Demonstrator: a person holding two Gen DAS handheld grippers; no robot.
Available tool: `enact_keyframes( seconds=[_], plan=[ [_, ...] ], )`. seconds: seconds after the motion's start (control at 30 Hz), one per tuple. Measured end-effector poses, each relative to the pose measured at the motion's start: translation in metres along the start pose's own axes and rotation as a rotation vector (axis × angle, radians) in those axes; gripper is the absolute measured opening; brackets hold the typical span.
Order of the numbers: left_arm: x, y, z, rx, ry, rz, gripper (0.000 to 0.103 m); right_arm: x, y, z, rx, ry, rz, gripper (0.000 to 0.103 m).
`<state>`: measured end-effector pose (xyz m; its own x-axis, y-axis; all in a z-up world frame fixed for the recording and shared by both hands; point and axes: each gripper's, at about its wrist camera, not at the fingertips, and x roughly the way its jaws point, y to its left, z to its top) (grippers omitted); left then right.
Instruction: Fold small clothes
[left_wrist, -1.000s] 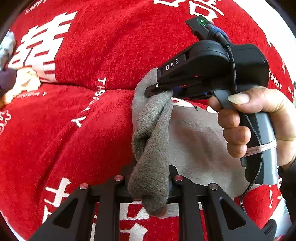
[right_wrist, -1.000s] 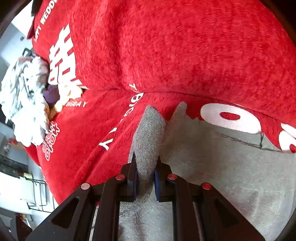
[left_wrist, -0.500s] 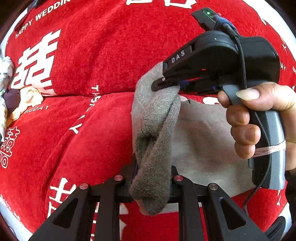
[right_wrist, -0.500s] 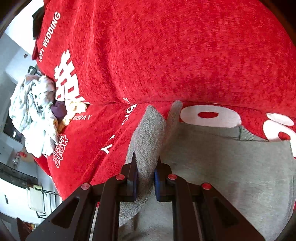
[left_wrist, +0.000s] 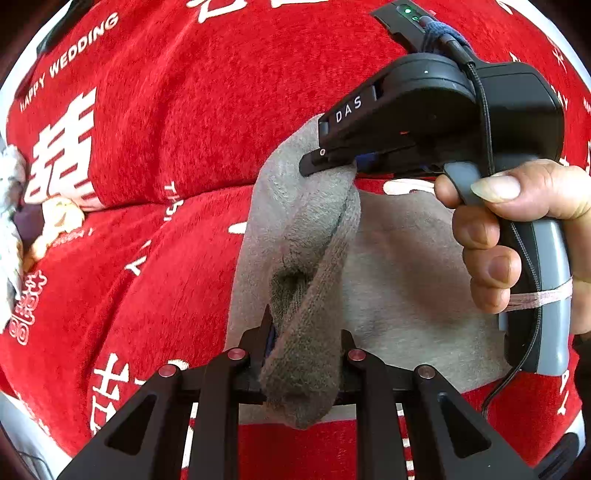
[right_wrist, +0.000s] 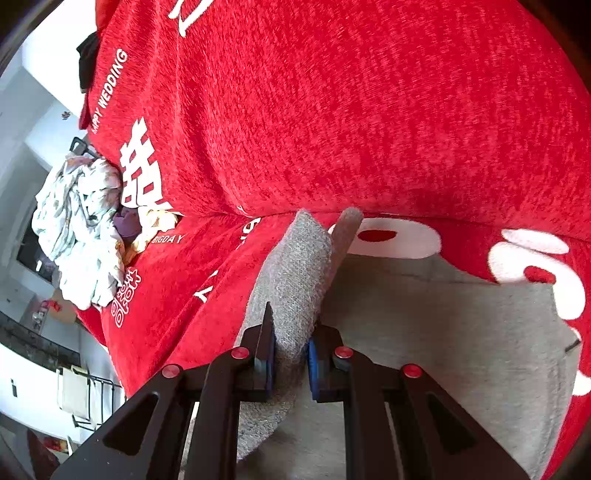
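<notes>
Grey garment (left_wrist: 399, 266) edge pinched between both pairs of fingers — left gripper (left_wrist: 303, 347), right gripper (right_wrist: 290, 354) — over red blanket (right_wrist: 369, 110).

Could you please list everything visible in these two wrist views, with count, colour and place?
grey garment: one, grey, lying on the red cover, one edge lifted and pinched at two points by both grippers.
red cover: one, red with white lettering, spread under and behind the garment.
pile of clothes: one heap, mostly white patterned with a purple piece, at the cover's left end.
rack: one, dark wire, on the floor at lower left.
left gripper: one, black, jaws shut on the garment's edge.
right gripper: one, black with blue pads, jaws shut on the garment's edge.
right hand: one, around the right gripper's handle.
</notes>
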<state>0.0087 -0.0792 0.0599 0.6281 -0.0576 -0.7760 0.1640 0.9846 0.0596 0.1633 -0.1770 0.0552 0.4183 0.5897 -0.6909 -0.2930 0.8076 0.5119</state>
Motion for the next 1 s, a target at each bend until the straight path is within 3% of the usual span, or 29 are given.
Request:
enact_keyframes(
  seconds=[0.23,1.0],
  plan=[
    [-0.001,-0.045,0.001,0.066,-0.011,0.072,0.021,-0.024,-0.021,-0.002,-0.018,-0.032,0.02,0.014],
    [-0.006,-0.122,-0.003,0.194,-0.011,0.018,0.021,-0.089,-0.085,-0.026,-0.025,-0.095,0.0,0.014]
  ],
)
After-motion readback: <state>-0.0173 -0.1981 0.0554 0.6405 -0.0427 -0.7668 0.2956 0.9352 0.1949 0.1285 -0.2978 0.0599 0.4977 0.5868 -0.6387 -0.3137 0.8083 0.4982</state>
